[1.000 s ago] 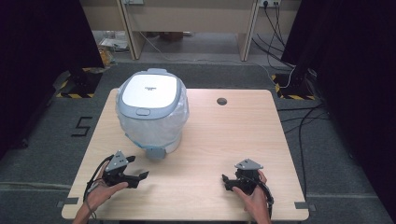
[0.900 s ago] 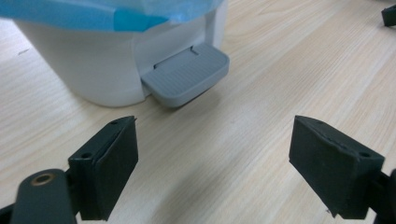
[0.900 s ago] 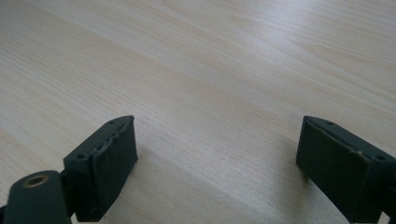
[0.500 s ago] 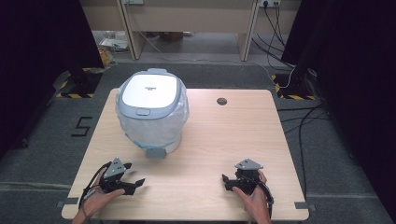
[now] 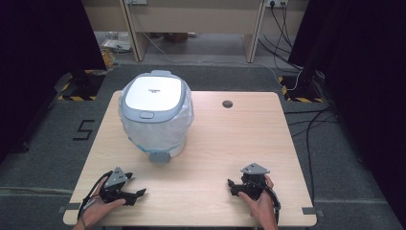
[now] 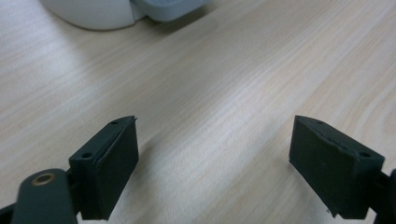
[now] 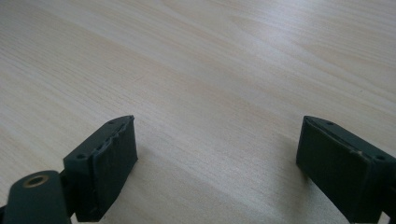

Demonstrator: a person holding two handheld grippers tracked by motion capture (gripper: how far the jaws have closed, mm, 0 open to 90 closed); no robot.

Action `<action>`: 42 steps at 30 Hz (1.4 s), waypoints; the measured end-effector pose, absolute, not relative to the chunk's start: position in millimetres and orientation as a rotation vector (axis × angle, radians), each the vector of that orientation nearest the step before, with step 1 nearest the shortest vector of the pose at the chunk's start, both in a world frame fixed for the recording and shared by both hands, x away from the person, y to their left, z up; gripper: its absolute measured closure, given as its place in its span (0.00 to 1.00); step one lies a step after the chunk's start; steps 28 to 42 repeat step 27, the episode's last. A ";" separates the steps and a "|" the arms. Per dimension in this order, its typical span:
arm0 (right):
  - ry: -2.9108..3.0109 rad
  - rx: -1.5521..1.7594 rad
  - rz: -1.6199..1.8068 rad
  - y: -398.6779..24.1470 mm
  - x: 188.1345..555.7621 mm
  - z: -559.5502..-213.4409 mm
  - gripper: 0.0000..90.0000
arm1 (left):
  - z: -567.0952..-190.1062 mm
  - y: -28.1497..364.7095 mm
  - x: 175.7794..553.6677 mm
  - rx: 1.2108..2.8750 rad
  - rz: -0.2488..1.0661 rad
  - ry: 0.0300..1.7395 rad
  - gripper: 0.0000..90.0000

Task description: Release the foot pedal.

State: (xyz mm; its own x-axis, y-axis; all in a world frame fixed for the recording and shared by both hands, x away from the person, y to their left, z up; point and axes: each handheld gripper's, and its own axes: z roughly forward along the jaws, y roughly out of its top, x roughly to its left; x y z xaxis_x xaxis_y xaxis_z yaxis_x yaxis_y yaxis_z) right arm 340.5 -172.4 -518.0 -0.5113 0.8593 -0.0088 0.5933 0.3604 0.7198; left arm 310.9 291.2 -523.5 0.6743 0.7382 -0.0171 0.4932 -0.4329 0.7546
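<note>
On far-left part of surface point(image 5: 210, 143): rice cooker point(image 5: 155, 112), lid down, plastic round body. Left hand-held gripper point(image 5: 139, 193) near left edge, jaws wide apart, nothing between. Right hand-held gripper point(image 5: 231, 187) near right, same deal.

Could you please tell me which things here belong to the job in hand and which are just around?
In hand:
- white and grey lidded bin with clear liner
- left gripper
- right gripper

Around:
- light wooden table
- black floor cables
</note>
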 end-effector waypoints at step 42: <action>2.249 1.262 0.943 -172.2 340.4 -518.1 0.12 | -525.2 292.5 305.5 2.119 0.406 0.973 0.16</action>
